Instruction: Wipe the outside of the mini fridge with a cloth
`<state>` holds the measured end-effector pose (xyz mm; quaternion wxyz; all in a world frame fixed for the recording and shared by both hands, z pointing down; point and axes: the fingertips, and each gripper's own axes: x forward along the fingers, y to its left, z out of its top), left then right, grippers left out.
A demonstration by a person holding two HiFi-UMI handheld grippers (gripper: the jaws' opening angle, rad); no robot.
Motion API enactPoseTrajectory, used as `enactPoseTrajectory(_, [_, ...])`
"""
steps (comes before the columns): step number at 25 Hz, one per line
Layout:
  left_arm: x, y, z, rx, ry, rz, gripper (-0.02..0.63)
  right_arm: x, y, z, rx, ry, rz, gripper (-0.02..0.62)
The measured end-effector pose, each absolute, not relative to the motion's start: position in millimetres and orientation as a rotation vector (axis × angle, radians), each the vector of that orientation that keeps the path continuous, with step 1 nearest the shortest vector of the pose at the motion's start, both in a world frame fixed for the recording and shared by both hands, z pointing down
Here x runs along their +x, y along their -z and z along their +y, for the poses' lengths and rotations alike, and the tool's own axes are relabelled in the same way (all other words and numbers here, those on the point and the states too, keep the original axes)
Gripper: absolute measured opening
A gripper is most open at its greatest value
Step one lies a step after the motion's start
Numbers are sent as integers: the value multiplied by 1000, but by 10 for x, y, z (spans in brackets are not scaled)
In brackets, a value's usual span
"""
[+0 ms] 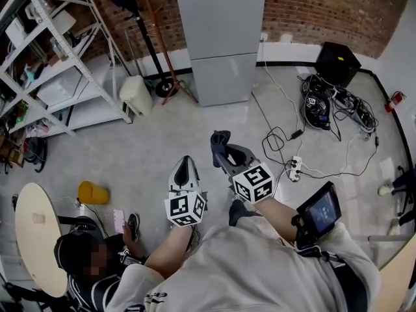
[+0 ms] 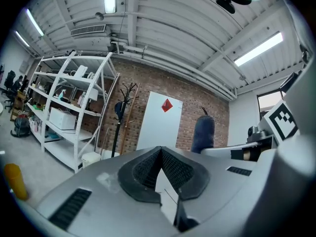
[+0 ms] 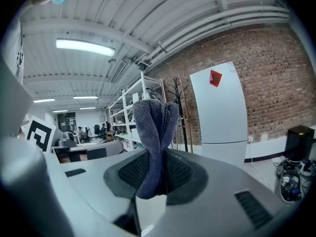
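OK, right gripper (image 1: 223,153) is clamped tight on a dark blue-grey knitted cloth (image 1: 219,141). In the right gripper view the cloth (image 3: 154,142) is pinched between the black ribbed pads (image 3: 132,174), folded and sticking up past the tips. Left gripper (image 1: 185,165) is closed too: in its own view the tips meet with nothing between them. Both grippers are held in the air above the grey floor (image 1: 162,142), side by side near the centre of the head view, marker cubes toward the person.

Tall pale grey two-door fridge (image 1: 221,38) stands at 12 o'clock against the red brick wall (image 1: 318,8), well apart from both grippers; the cloth is not touching it. Small red diamond sticker (image 3: 214,77) on its upper door.

- White metal shelf rack (image 1: 58,64) at 10 o'clock, white bin (image 1: 135,95) just beside it.
- Yellow container (image 1: 93,192) on the floor at 9 o'clock.
- Seated person in dark clothes (image 1: 84,259) at 8 o'clock.
- White power strip (image 1: 296,166) with cables at 3 o'clock.
- Black box (image 1: 338,62) at 2 o'clock.
- Small screen (image 1: 320,210) on the right forearm.
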<state>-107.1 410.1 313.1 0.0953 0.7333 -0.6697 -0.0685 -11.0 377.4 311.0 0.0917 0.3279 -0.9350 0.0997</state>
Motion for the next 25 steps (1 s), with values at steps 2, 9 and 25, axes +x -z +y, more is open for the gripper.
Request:
enactPoseTrajectory(2, [-1065,-3088,3829,2185,202,-1996,3,-132,-3111,3497,957,-292,-2789,91])
enactPoseTrajectory(9, [-1062,-2753,2760,2211,234,-2048,3,-139,-2817,2443,901,-210,-2837,91])
enactPoseTrajectory(25, [-1084,-2592,1153,2207,246,-2119,3,-101,-2798,727,892,-188,-2871,91])
